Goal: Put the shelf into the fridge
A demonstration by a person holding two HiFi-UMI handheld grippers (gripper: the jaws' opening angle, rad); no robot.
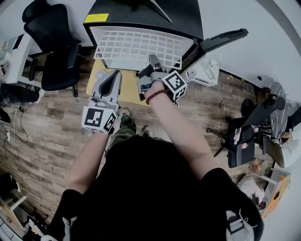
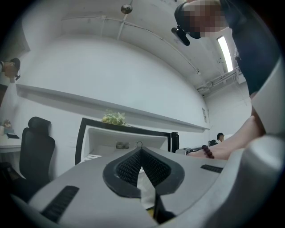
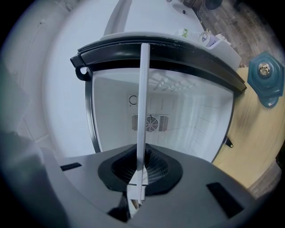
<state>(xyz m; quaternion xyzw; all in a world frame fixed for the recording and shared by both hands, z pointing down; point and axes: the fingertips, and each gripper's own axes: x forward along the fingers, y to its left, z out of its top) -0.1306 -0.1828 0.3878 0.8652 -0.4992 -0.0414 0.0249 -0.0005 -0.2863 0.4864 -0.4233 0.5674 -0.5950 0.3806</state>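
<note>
- The right gripper [image 3: 140,174] is clenched on the near edge of the white wire shelf [image 1: 136,47].
- The shelf stretches flat ahead of its jaws, into the mouth of the open fridge [image 1: 141,14].
- Straight ahead, past the shelf, a fan grille [image 3: 153,123] sits in the fridge's back wall.
- The left gripper [image 2: 141,153] is pressed closed on nothing, beside the right one, near the shelf's near edge.

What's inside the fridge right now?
The white shelf, clamped by the right gripper, pokes into the fridge; a fan vent shows on the back wall. From above, the shelf covers the space beneath it.
</note>
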